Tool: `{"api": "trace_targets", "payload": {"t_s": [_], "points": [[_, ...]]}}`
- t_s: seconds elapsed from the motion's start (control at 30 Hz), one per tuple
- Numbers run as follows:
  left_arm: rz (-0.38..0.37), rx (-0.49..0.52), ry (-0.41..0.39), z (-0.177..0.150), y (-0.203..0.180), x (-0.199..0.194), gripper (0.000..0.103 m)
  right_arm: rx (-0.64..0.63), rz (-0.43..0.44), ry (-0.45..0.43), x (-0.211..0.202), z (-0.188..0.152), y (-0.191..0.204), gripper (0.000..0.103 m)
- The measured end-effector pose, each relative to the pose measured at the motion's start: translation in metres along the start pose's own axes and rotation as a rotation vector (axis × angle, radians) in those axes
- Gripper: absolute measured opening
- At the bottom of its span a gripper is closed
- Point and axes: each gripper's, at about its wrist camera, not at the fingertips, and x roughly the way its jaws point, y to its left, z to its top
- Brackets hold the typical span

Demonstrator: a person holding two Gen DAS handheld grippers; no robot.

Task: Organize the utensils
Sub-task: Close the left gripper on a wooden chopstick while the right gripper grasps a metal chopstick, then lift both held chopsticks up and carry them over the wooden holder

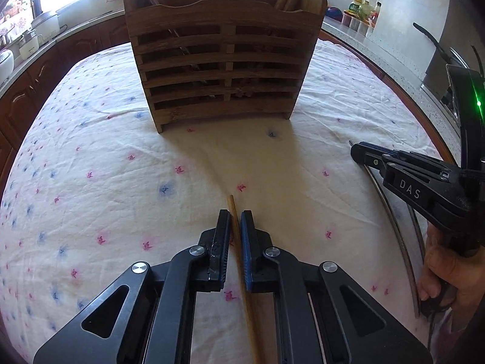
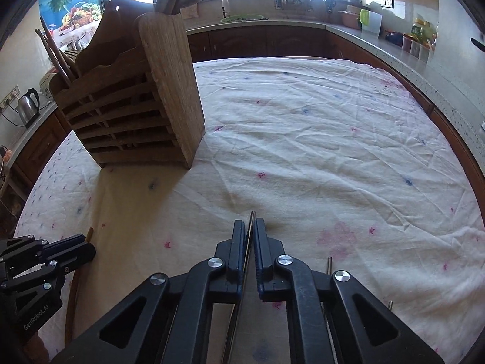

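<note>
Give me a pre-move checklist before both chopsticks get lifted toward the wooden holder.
1. Left claw shut on the wooden chopstick: ok.
2. Right claw shut on the metal chopstick: ok.
3. Wooden holder upright on the tablecloth: ok.
4. Space between the claws and the holder free of objects: ok.
5. Free room in the holder's compartments: cannot tell; utensils already stand inside.
6. More metal chopsticks left lying beside the right claw: not ok, still to sort.
</note>
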Motion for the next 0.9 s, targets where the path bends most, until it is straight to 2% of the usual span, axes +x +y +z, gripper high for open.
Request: {"api": "trace_targets", "payload": {"t_s": [0.1,0.2,0.37,0.53,0.9], "points": [[-0.064,-0.049,0.014,0.000,0.011,-0.004,0.004,0.040,0.048,0.003,-0.003,0.001,-0.004,0.004],[-0.118,-0.093,-0.013,0.000,0.022,-0.019,0.004,0.063,0.085,-0.016,-0.016,-0.002,-0.004,0.004],[-0.174,-0.124,-0.086,0.001,0.036,-0.060,0.004,0.101,0.151,-0.087,-0.057,-0.005,-0.004,0.004],[-0.233,-0.151,-0.170,0.000,0.045,-0.106,0.004,0.102,0.181,-0.180,-0.107,-0.005,-0.001,0.004],[-0.270,-0.148,-0.313,-0.009,0.050,-0.177,0.004,0.077,0.228,-0.335,-0.189,-0.003,0.005,0.004]]}}
